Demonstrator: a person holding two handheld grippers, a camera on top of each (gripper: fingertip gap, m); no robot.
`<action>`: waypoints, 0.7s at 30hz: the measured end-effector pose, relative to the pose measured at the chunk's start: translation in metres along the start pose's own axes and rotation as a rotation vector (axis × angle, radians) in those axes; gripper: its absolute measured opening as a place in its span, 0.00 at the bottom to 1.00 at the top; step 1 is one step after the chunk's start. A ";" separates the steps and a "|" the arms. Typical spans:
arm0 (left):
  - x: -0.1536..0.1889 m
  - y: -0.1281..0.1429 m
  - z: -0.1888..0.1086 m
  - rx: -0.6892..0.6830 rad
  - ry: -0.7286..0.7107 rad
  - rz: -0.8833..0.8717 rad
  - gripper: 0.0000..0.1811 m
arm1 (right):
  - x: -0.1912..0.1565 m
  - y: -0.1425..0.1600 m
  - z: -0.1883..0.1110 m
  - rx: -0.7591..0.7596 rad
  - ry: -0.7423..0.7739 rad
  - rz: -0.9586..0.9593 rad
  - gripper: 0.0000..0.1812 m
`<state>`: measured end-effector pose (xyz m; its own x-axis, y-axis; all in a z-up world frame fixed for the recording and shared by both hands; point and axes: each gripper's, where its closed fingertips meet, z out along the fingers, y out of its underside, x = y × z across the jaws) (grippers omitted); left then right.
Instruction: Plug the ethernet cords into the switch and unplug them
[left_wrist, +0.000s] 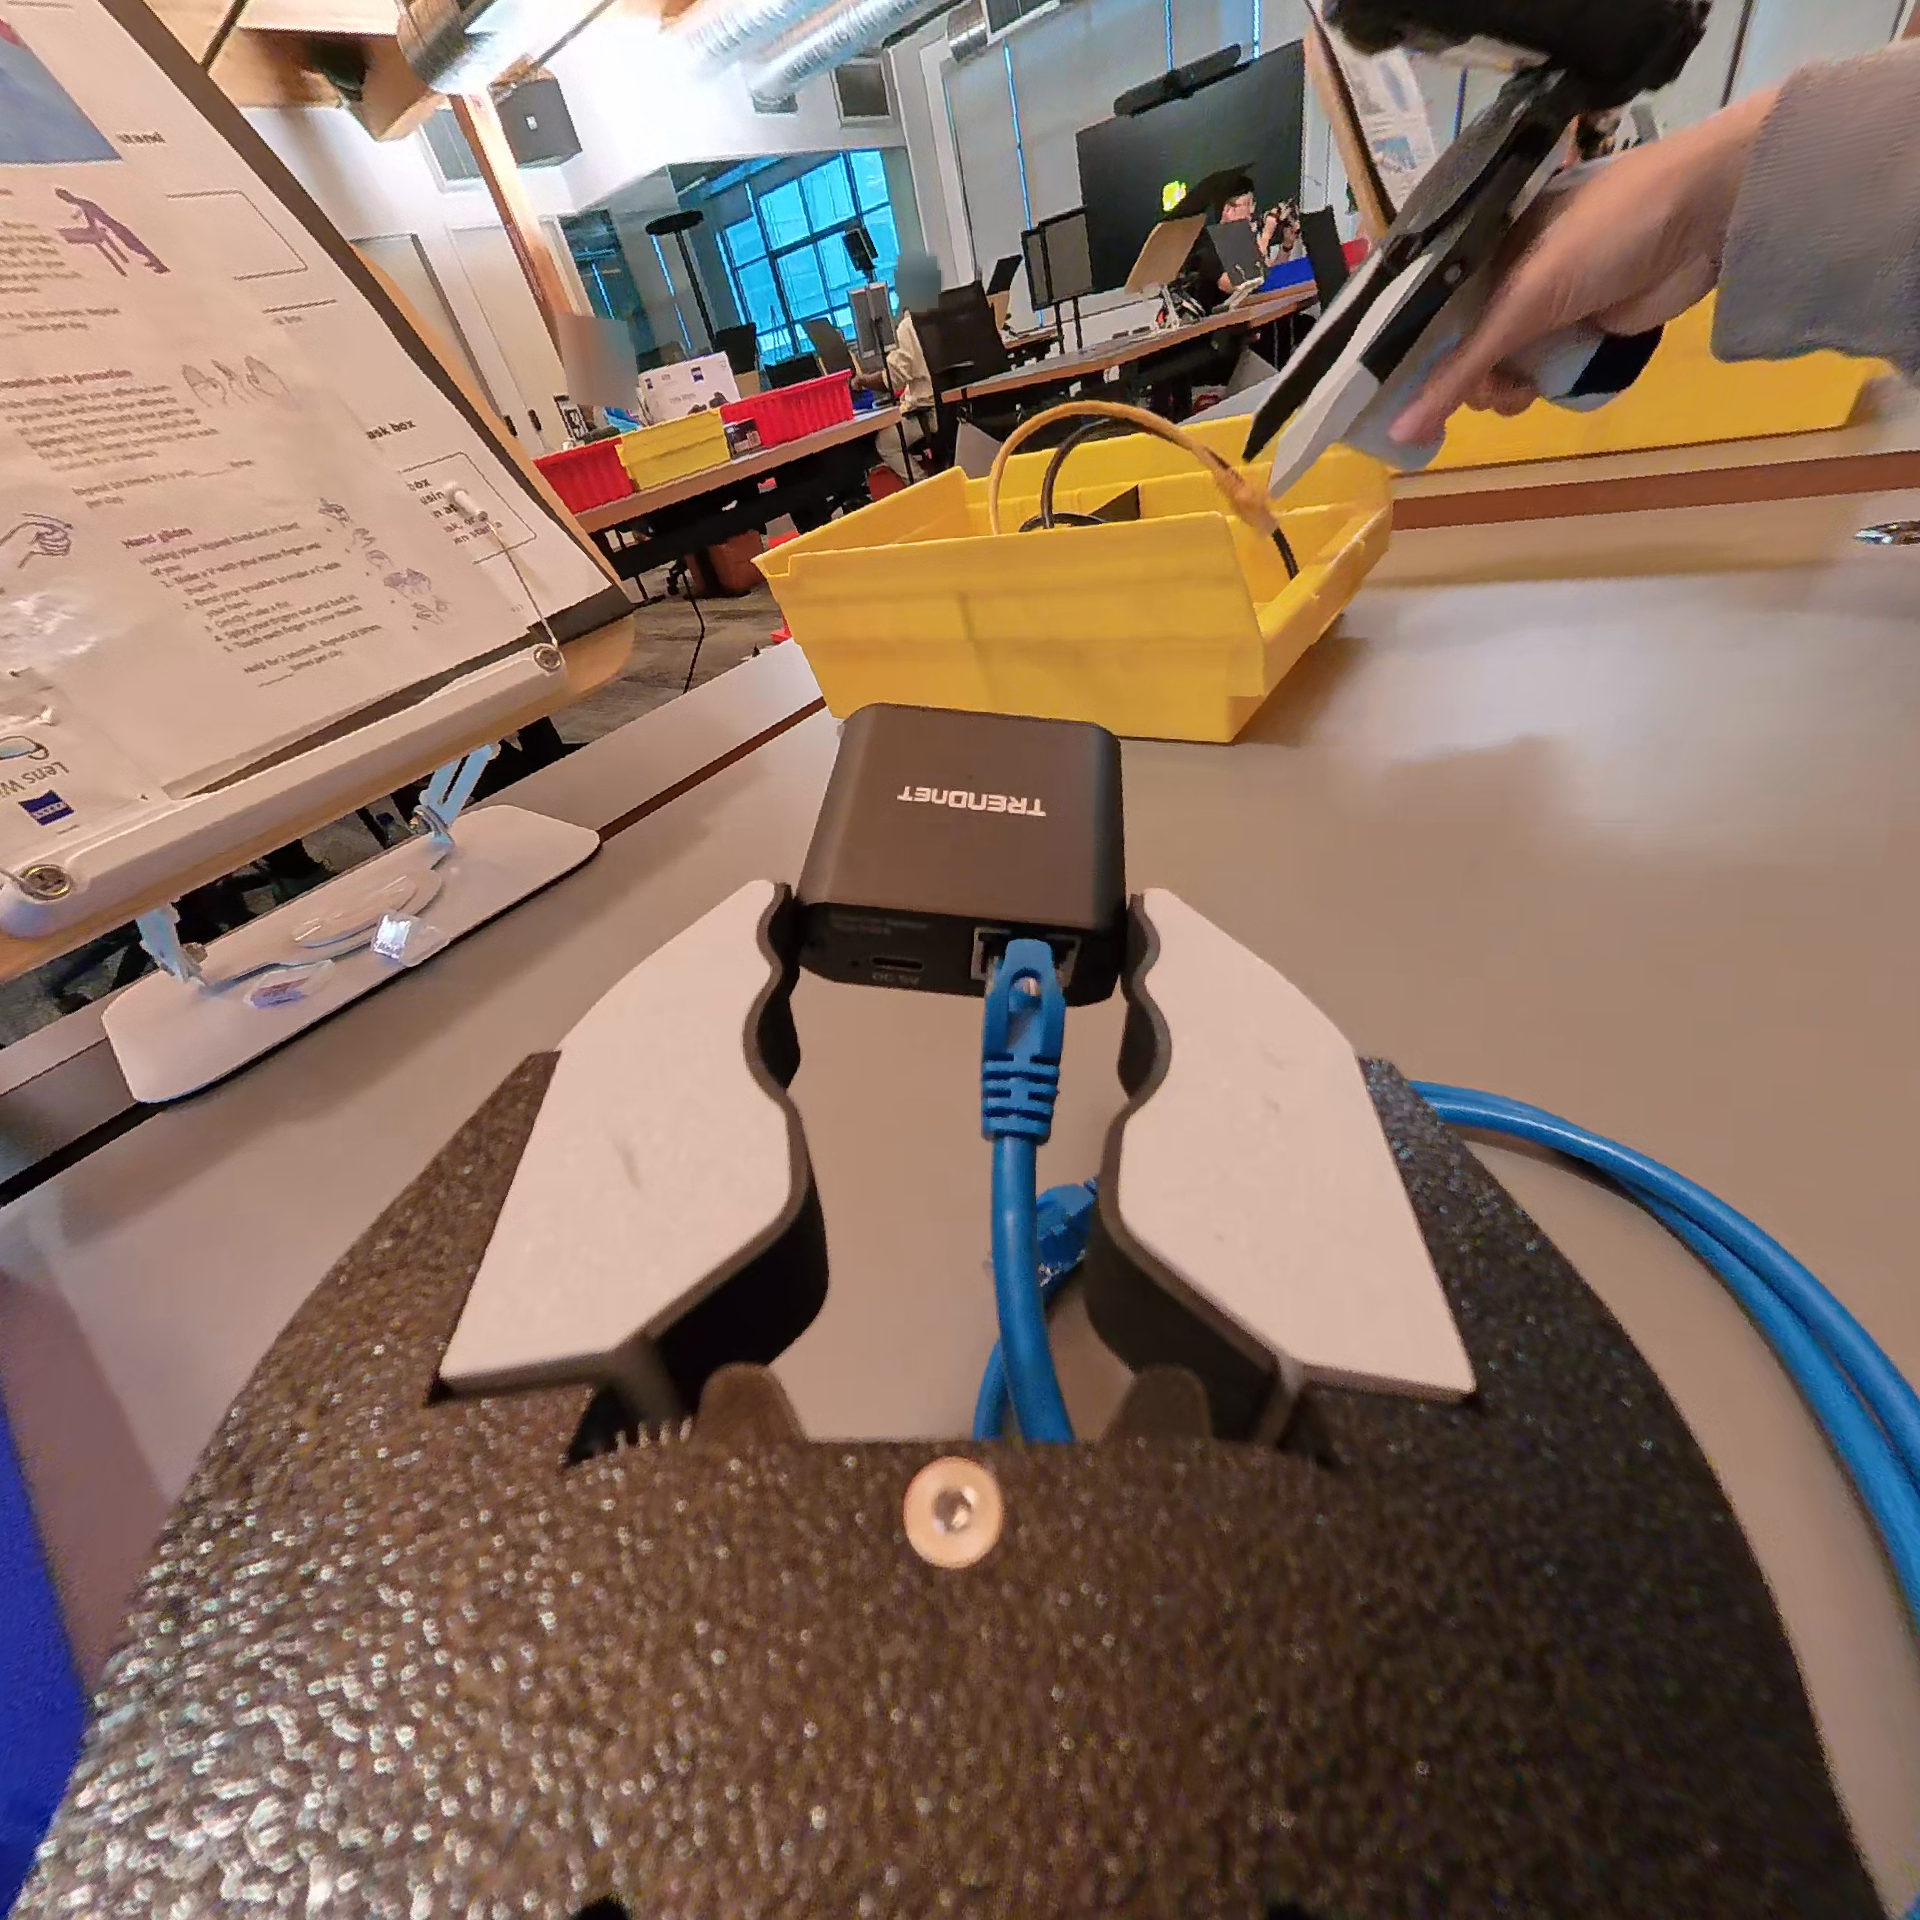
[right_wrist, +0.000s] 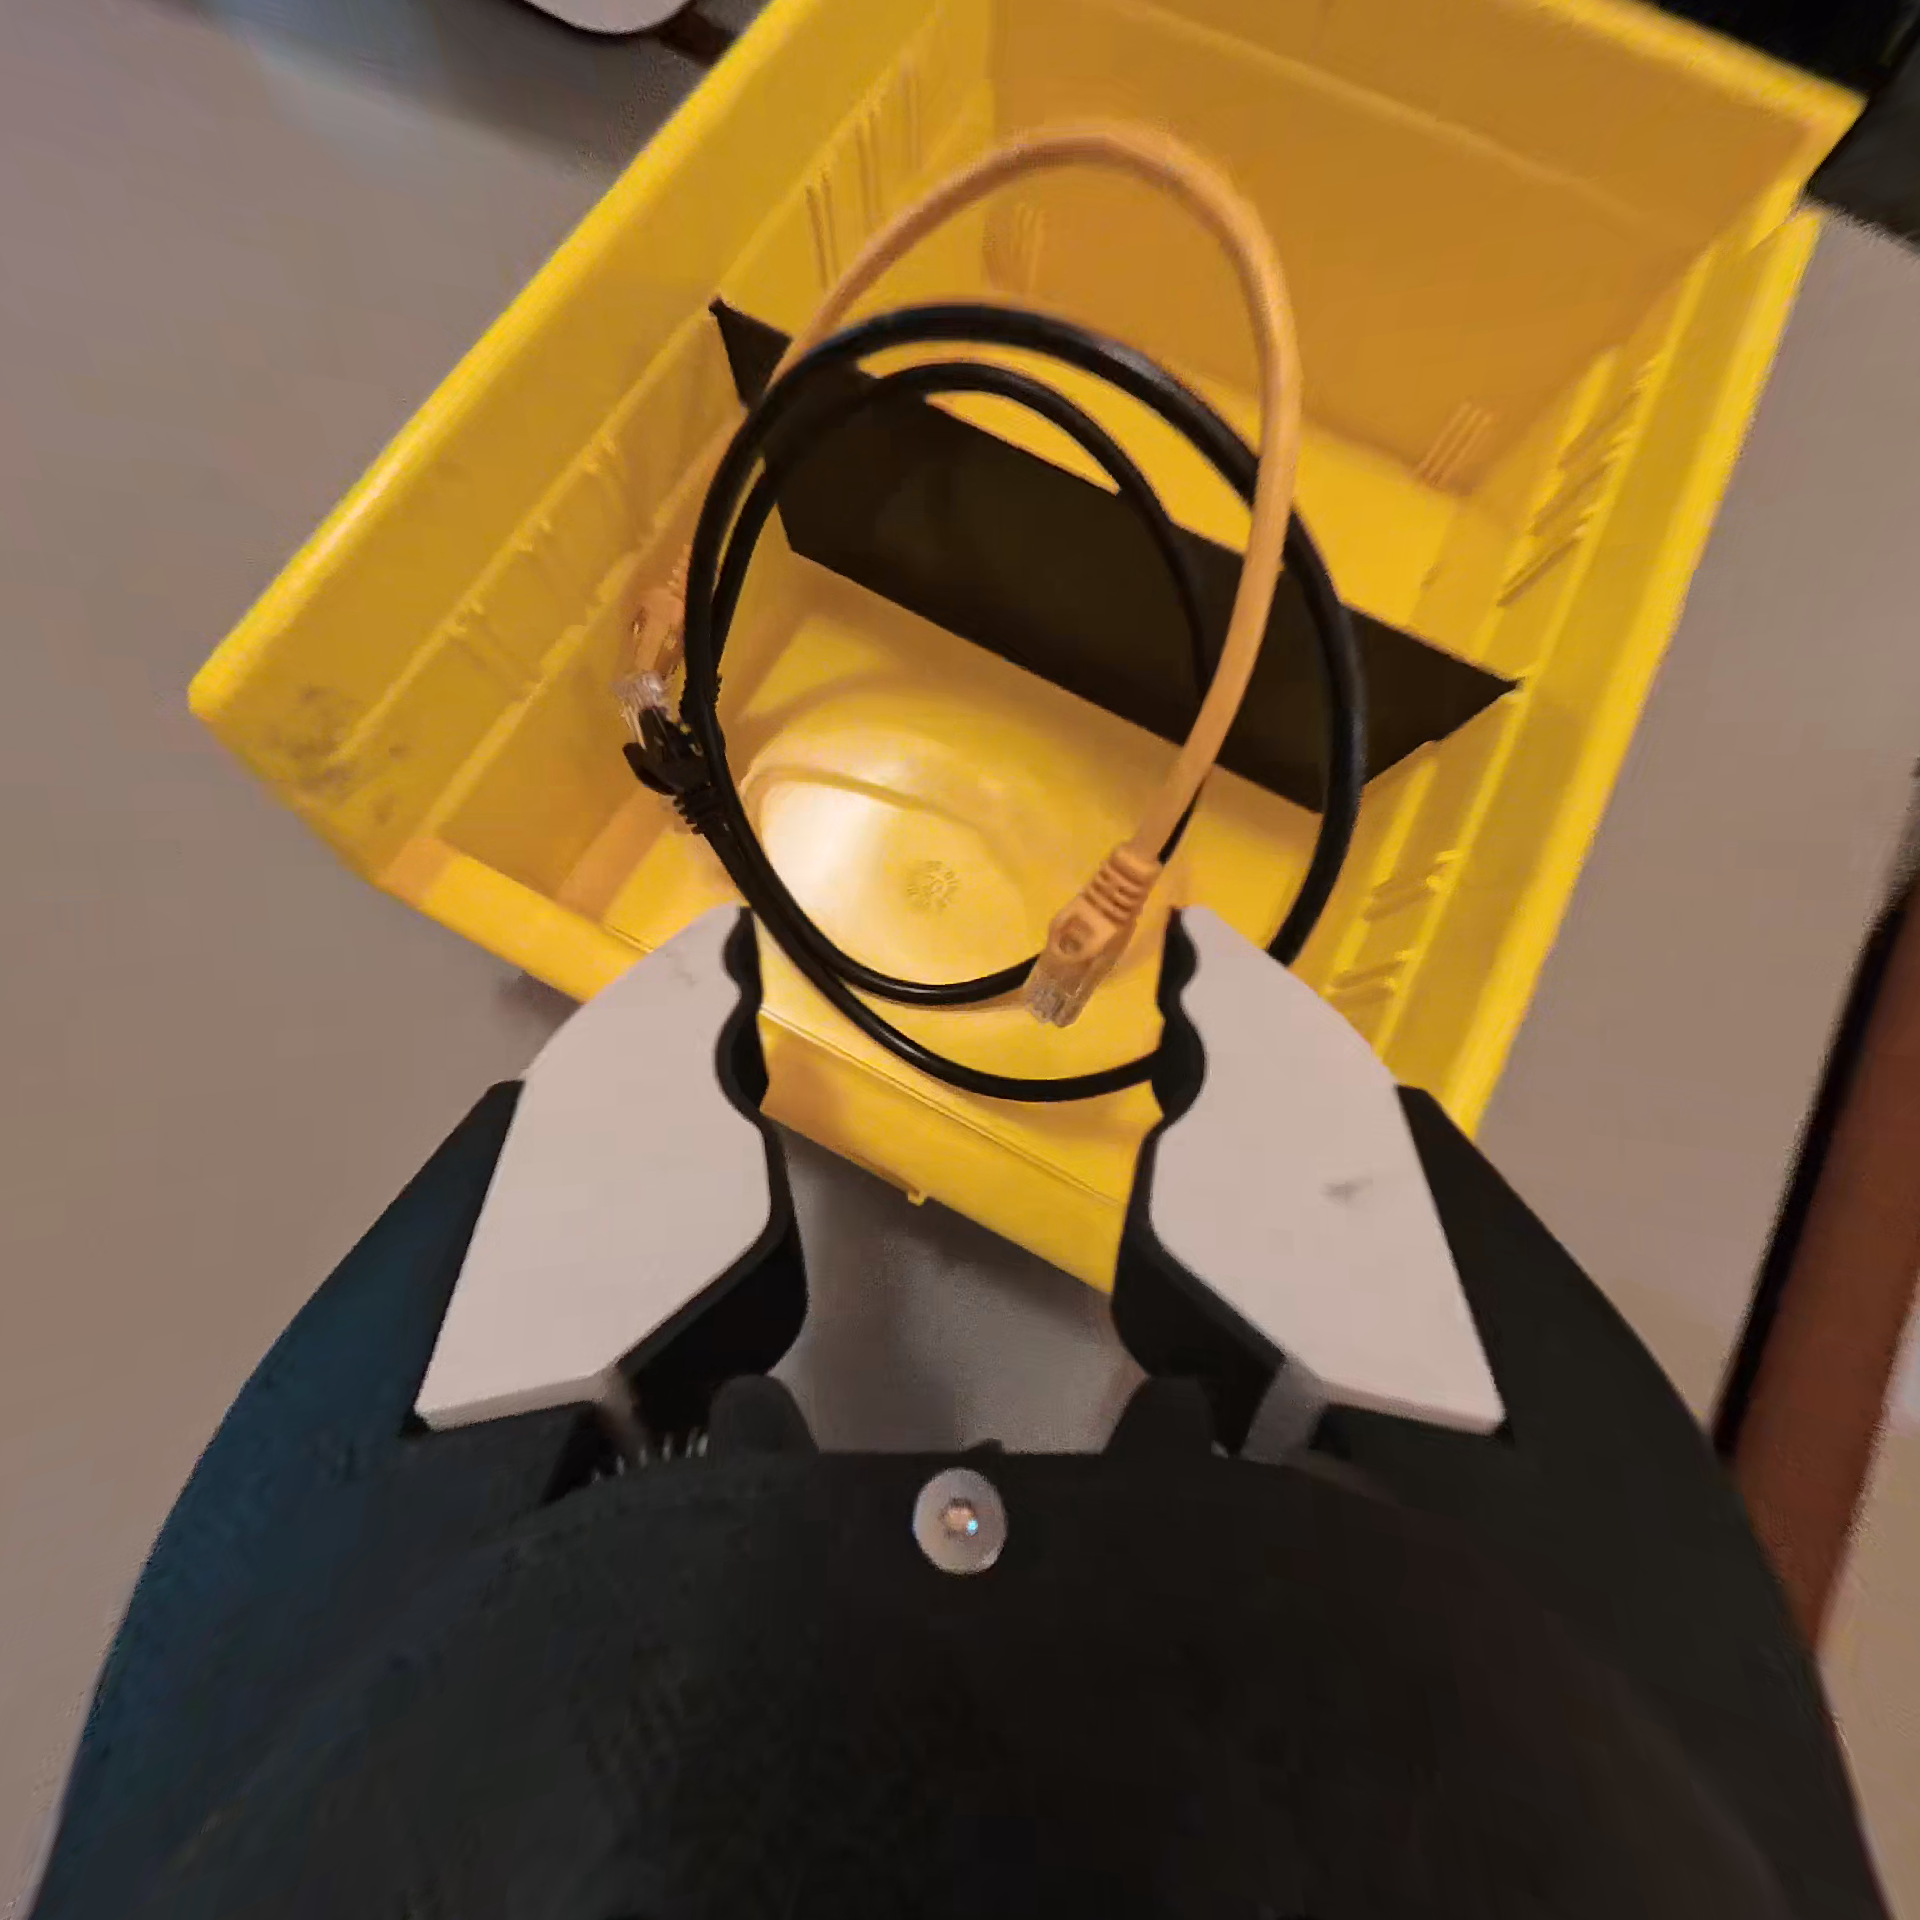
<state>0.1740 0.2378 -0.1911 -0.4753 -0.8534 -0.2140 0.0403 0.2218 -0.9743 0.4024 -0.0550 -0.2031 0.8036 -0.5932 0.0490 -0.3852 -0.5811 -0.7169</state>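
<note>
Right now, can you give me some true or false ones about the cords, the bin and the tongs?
1. A blue ethernet cord is plugged into the small black box-shaped switch. True.
2. The left tongs have their tips on either side of the switch. True.
3. The right tongs are squeezing the yellow ethernet cord. False: they are open, and its plug hangs between the tips, ungripped.
4. The yellow plastic bin holds only one cord. False: a black looped cord is there too.
5. The bin has a black divider inside. True.
</note>
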 end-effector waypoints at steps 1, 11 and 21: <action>0.000 0.000 0.000 0.000 0.001 -0.001 0.33 | 0.001 -0.004 -0.007 0.013 0.029 -0.025 0.43; 0.001 0.000 0.001 -0.005 0.004 0.007 0.33 | -0.034 -0.061 -0.077 0.268 0.156 -0.158 0.55; 0.002 -0.002 0.000 0.013 0.016 -0.014 0.33 | -0.213 -0.076 -0.048 0.537 -0.270 -0.072 0.49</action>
<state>0.1734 0.2357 -0.1895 -0.4901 -0.8486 -0.1991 0.0451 0.2034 -0.9781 0.2386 0.0893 -0.1256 0.9331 -0.3592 -0.0173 -0.0990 -0.2104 -0.9726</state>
